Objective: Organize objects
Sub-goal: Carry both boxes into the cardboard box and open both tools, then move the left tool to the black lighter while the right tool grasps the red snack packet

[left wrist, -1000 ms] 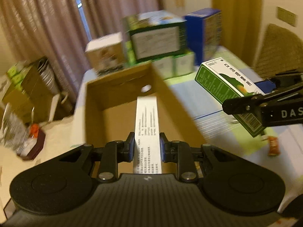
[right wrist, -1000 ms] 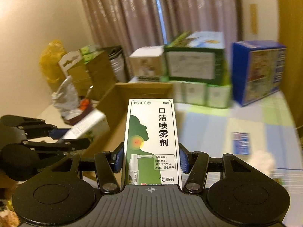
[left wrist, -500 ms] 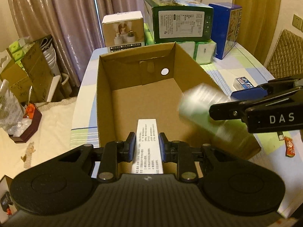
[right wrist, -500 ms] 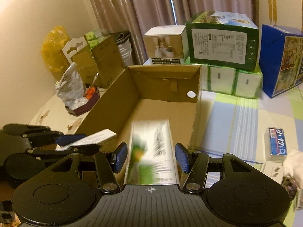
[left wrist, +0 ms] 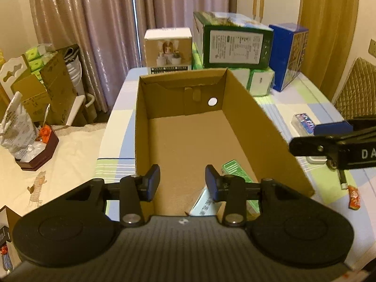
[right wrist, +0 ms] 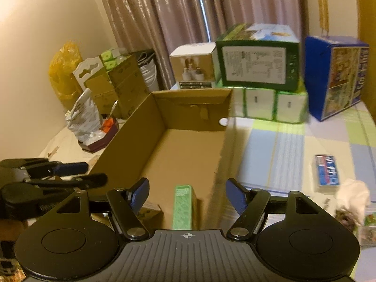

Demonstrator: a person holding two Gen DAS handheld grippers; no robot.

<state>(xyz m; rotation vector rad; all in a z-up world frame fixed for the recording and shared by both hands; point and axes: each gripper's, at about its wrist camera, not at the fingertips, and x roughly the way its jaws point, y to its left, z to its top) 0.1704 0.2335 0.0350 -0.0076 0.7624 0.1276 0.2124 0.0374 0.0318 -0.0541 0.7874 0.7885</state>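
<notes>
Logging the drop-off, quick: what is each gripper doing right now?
Left gripper: open, holding nothing.
Right gripper: open, holding nothing; green box lies below in the cardboard box.

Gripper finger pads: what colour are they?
Blue pads on black fingers, clearest in the right wrist view.

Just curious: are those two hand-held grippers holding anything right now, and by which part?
Nothing. The left hand-held gripper and right hand-held gripper are both open; the green box lies in the cardboard box.

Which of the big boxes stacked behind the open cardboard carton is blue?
The blue box, rightmost in the row; the white box and dark green box sit left of it.
</notes>
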